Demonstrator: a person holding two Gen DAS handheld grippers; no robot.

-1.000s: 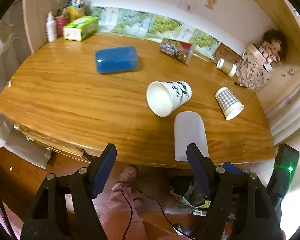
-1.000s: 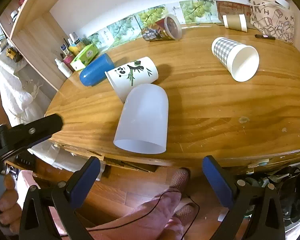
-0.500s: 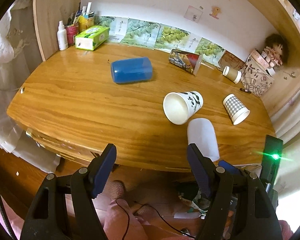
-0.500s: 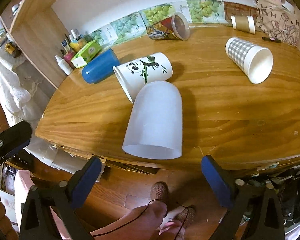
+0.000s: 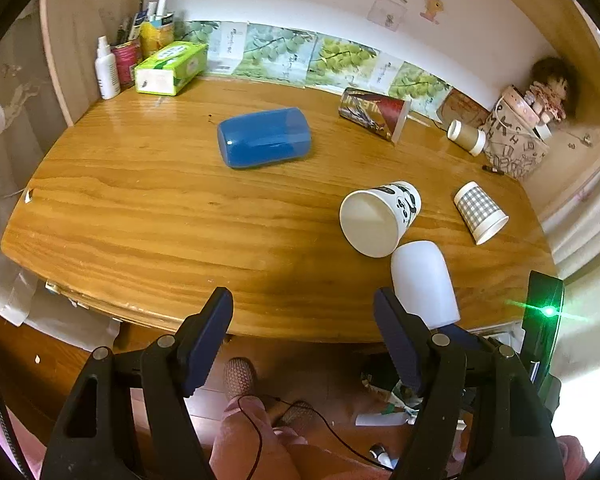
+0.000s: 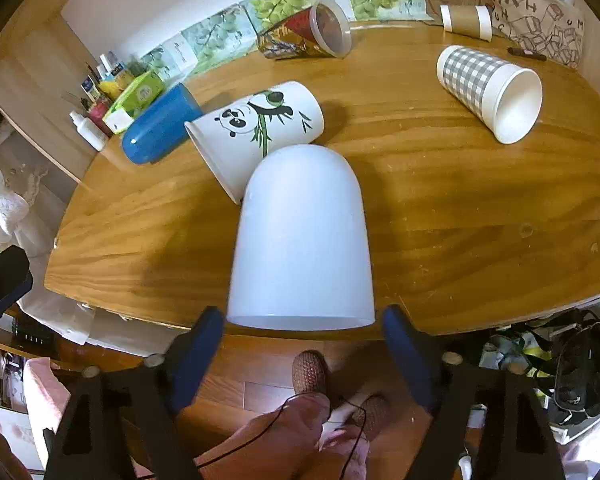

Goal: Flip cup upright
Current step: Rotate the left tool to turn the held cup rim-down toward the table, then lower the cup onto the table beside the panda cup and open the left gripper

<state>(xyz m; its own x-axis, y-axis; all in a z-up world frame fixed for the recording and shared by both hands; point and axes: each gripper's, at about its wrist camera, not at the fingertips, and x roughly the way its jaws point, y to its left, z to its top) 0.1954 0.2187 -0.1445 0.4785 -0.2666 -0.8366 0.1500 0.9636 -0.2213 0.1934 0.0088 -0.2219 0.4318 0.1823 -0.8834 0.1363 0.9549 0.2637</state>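
Observation:
A frosted white plastic cup [image 6: 302,236] lies on its side at the table's front edge, mouth toward me; it also shows in the left wrist view [image 5: 422,282]. My right gripper [image 6: 302,324] is open, its fingers just short of the cup's rim on either side, not touching. A panda paper cup [image 6: 260,128] lies on its side just behind it, touching or nearly so. My left gripper [image 5: 302,314] is open and empty, off the table's front edge, left of the white cup.
More cups lie on their sides on the wooden table [image 5: 140,208]: a blue one [image 5: 264,142], a checked paper cup [image 6: 490,90], a patterned clear cup [image 6: 306,34] and a brown cup [image 6: 466,20]. A tissue box [image 5: 170,66] and bottles stand at the back left.
My right gripper has moved in toward the white cup, which now sits centred between its fingers. My left gripper has drawn back and left, showing more of the table.

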